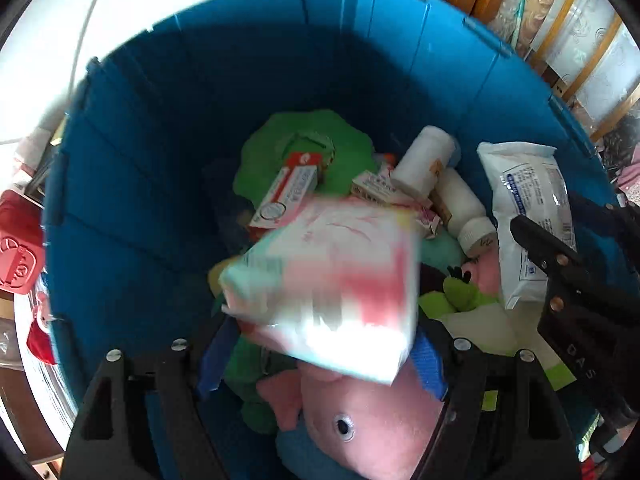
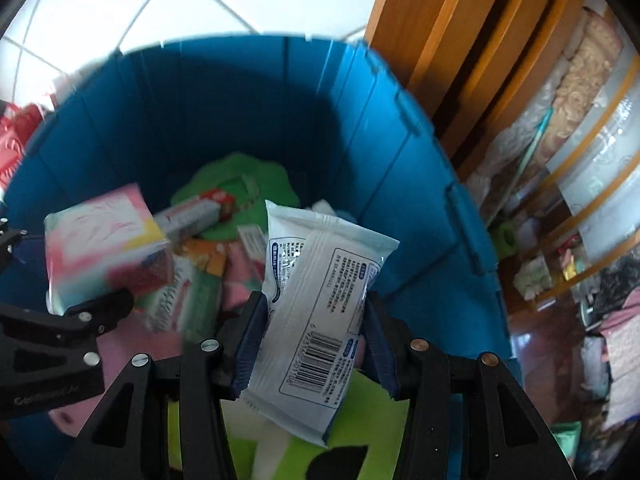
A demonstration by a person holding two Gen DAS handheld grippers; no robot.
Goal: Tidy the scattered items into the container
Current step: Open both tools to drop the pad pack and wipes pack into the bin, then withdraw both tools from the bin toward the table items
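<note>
A blue bin (image 1: 160, 128) fills both views (image 2: 168, 112). It holds a pink plush (image 1: 360, 420), green plush, white bottles (image 1: 424, 160) and small boxes. My left gripper (image 1: 320, 364) is over the bin with its jaws wide apart; a pink and white tissue pack (image 1: 328, 280) lies blurred between and ahead of them, apparently loose. The pack also shows in the right wrist view (image 2: 104, 248). My right gripper (image 2: 316, 344) is shut on a white wet-wipes pack (image 2: 320, 304), held upright over the bin. That pack shows in the left wrist view (image 1: 524, 216).
White tiled floor (image 2: 200, 0) lies beyond the bin. A wooden cabinet (image 2: 460, 40) and plastic-wrapped bedding (image 2: 592, 100) stand at the right. Red items (image 1: 18, 248) lie outside the bin's left wall.
</note>
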